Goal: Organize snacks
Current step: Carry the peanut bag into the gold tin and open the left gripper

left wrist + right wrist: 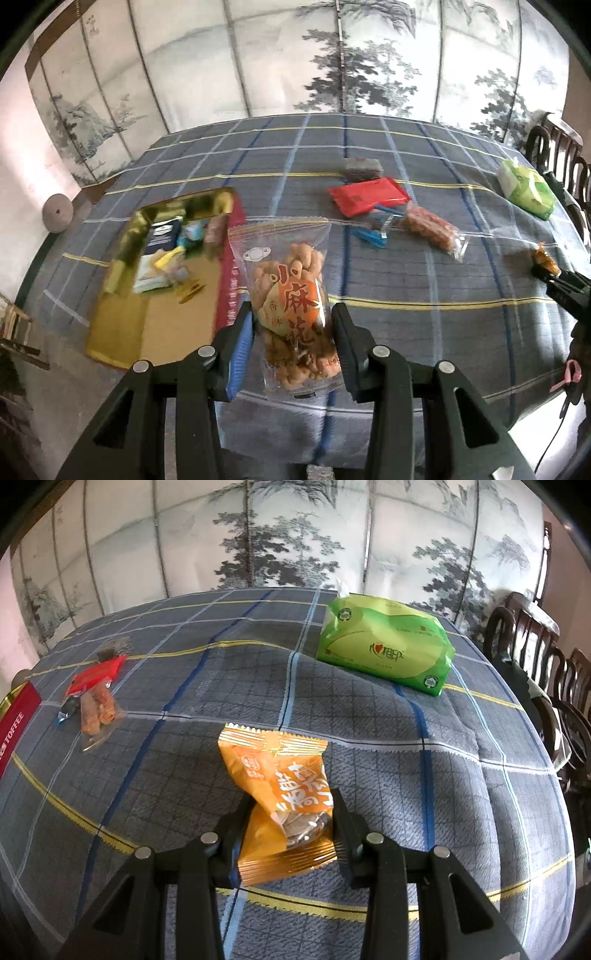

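Careful: your left hand-held gripper [293,325] pinches the fried-twist bag [291,310], right hand-held gripper [291,812] the orange packet [284,801]; slick film may slip short of the blurred, probably gold tin [122,332].

Clear twisted-dough bag [291,310] upright; orange packet [284,801] pinched.

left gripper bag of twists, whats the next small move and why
Probably carry it left over the gold tin and let go. The left gripper is shut on the clear bag of fried twists, held up off the plaid cloth, and the open tin already holds other snacks beside it.
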